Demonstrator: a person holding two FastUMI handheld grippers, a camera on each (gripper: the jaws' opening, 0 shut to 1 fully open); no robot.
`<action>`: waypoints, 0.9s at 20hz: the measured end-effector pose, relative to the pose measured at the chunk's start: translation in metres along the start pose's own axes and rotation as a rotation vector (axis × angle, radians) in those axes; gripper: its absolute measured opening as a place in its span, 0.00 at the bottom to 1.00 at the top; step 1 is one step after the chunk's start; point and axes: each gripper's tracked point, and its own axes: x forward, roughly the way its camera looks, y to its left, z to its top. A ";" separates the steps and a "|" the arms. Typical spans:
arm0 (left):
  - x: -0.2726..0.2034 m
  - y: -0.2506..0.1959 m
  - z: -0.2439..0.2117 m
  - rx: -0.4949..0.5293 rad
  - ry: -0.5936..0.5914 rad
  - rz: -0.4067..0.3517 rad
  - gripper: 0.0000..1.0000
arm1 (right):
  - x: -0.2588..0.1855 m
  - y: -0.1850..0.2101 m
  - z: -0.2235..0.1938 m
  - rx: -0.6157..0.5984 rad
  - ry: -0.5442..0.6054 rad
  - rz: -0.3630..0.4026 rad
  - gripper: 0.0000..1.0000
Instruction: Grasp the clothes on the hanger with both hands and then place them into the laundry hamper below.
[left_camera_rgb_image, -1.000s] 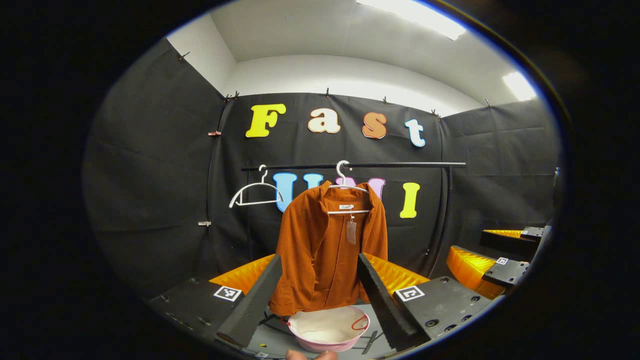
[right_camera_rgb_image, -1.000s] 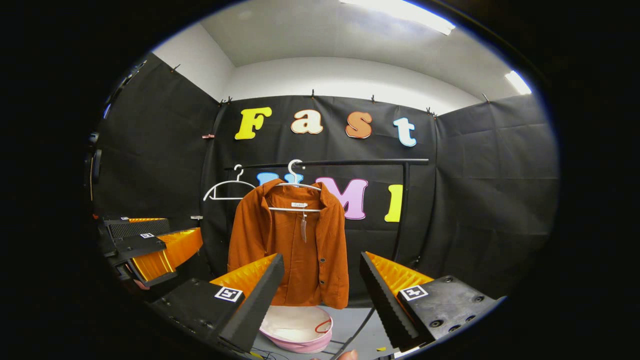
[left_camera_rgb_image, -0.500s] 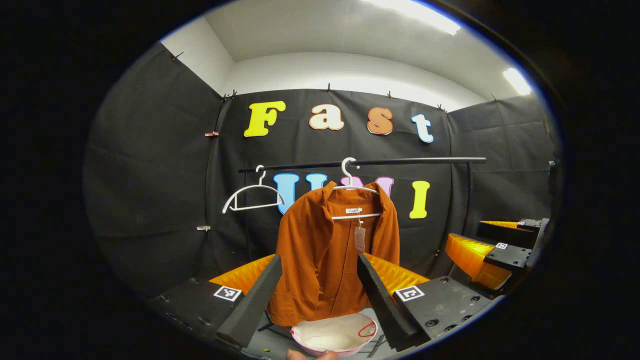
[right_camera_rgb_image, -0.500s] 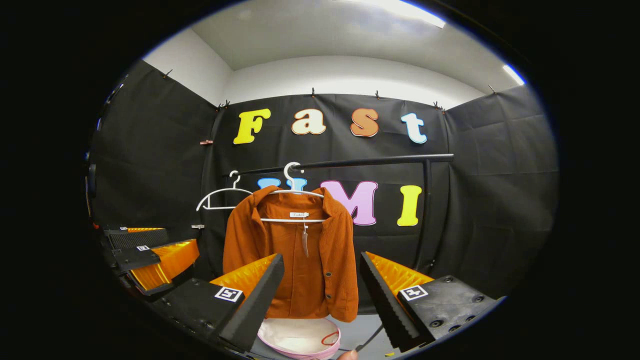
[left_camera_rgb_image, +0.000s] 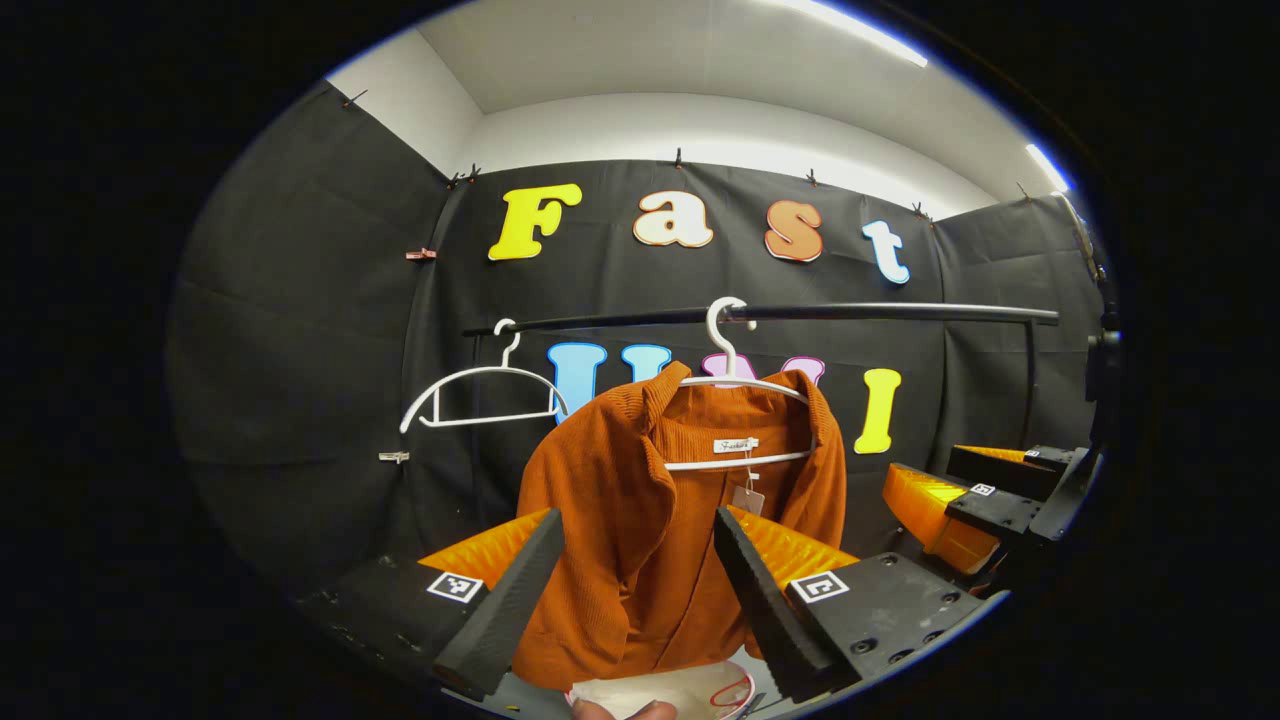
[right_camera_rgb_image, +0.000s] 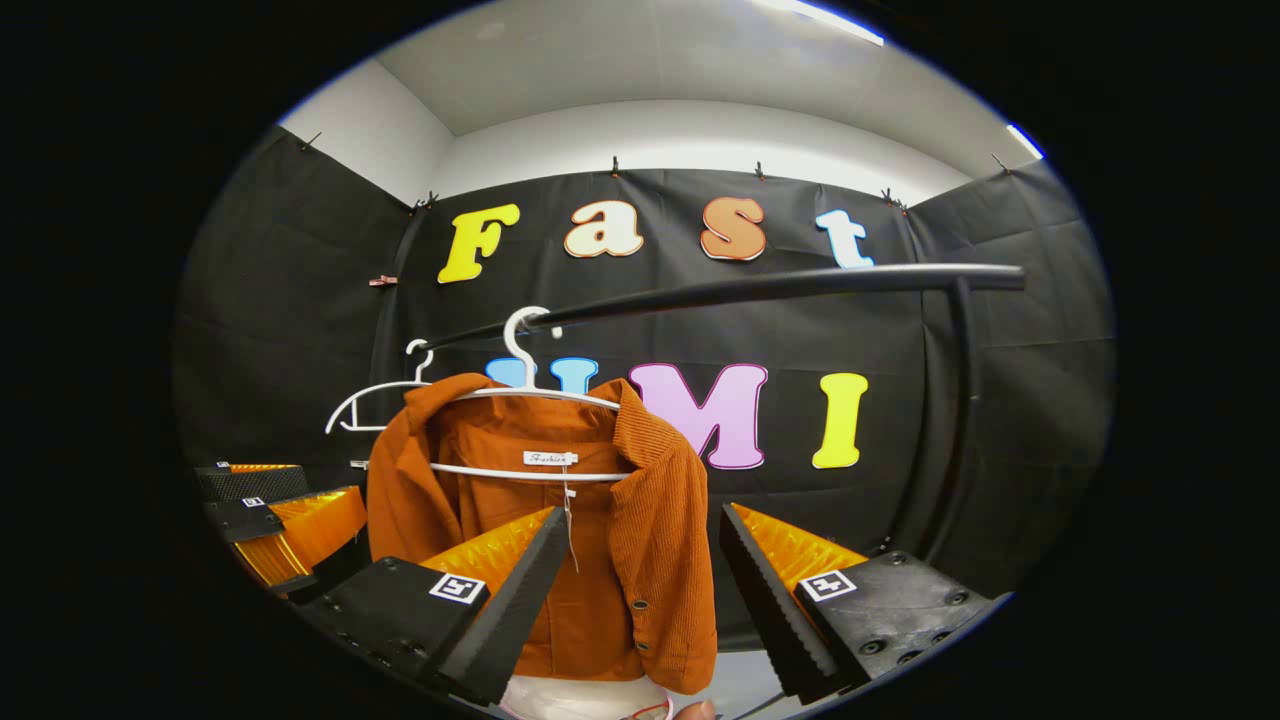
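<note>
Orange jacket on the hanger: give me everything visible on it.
The orange jacket is a rust-orange, ribbed, corduroy-like garment with a collar, a white neck label, a dangling paper tag and dark buttons along one front edge. It hangs open-fronted on a white hanger hooked over the black rail, and hangs slightly askew. Its hem sits just above the pink-rimmed hamper. Both grippers' fingers frame it in their views; neither touches it.

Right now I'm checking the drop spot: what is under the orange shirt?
Below the orange shirt sits a pink-rimmed hamper with a pale inside and a red loop. The shirt's hem and the left gripper cover most of it, so its contents cannot be seen.
</note>
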 end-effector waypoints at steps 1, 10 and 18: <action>0.013 -0.003 -0.001 0.003 -0.004 -0.001 0.96 | 0.013 -0.002 -0.004 0.002 0.004 0.002 0.98; 0.098 0.002 -0.015 0.058 -0.032 0.084 0.96 | 0.107 0.003 -0.042 0.001 0.034 0.032 0.98; 0.121 0.017 -0.020 0.059 -0.025 0.169 0.92 | 0.146 0.001 -0.059 0.007 0.027 0.009 0.99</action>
